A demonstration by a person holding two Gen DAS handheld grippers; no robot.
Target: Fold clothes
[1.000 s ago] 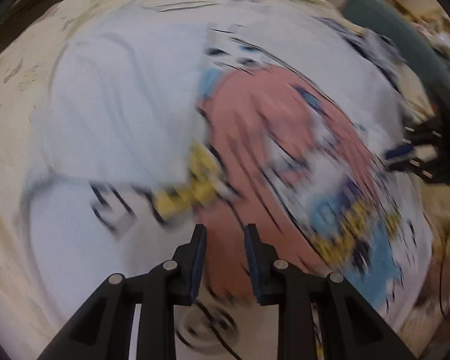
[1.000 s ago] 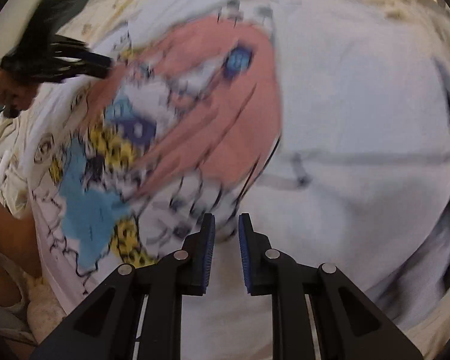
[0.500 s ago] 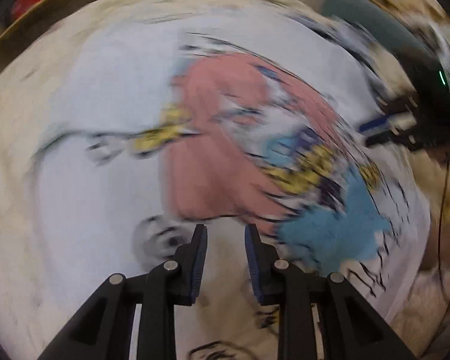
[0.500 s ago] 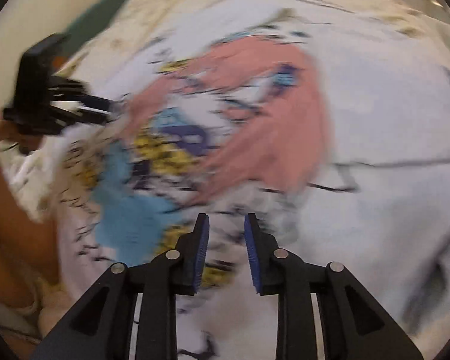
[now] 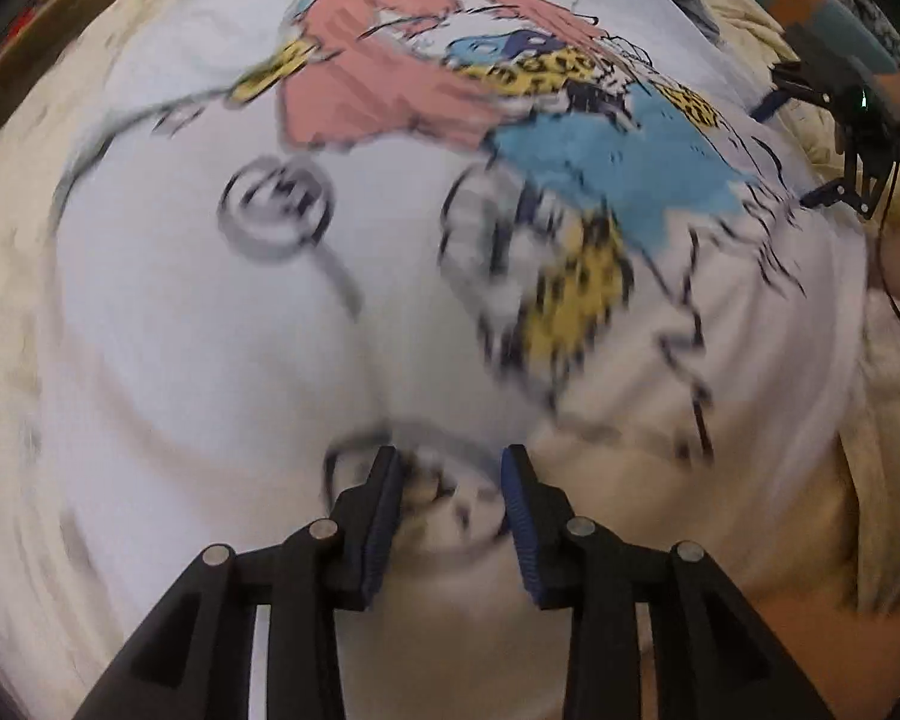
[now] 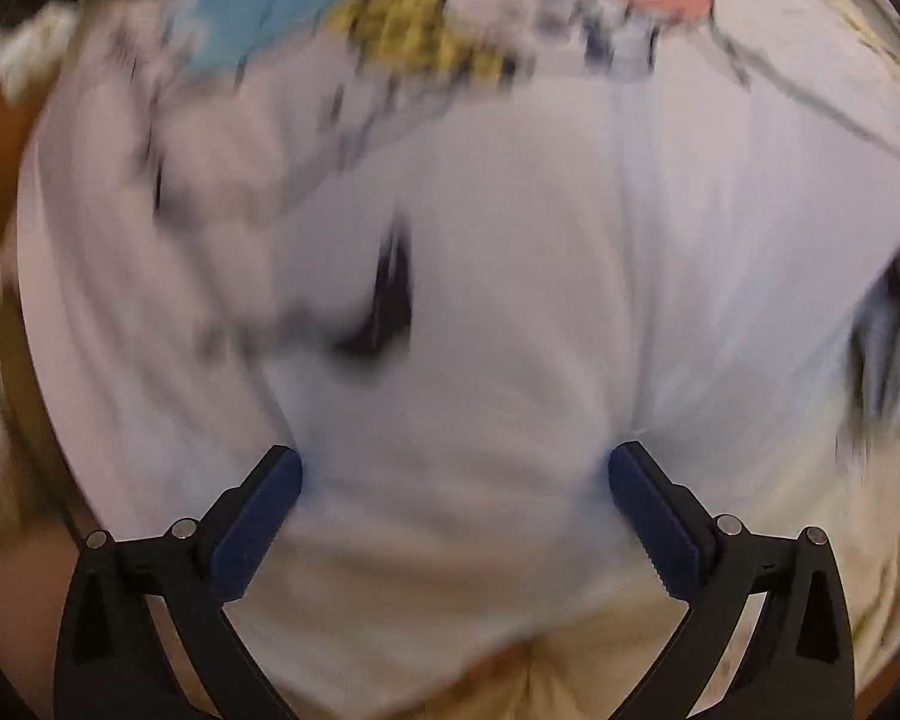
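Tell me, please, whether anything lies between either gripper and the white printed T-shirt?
Nothing visible does. The left gripper hangs right over the T-shirt, jaws opening with nothing pinched. The right gripper is also above bare white cloth, jaws opening wide. Both views are blurred.

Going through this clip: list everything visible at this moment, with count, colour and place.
T-shirt: one, white with a pink, blue and yellow print, spread flat under both tongs.
Bed cover: one, cream, under the T-shirt, showing around its edges.
Teal object: one, top right of the left wrist view; too blurred to identify.
Left tongs: one, black with blue pads, opening, above the T-shirt's near edge; nothing gripped.
Right tongs: one, black with blue pads, opening wide over plain white fabric; also seen at the right edge of the left wrist view, in a hand.
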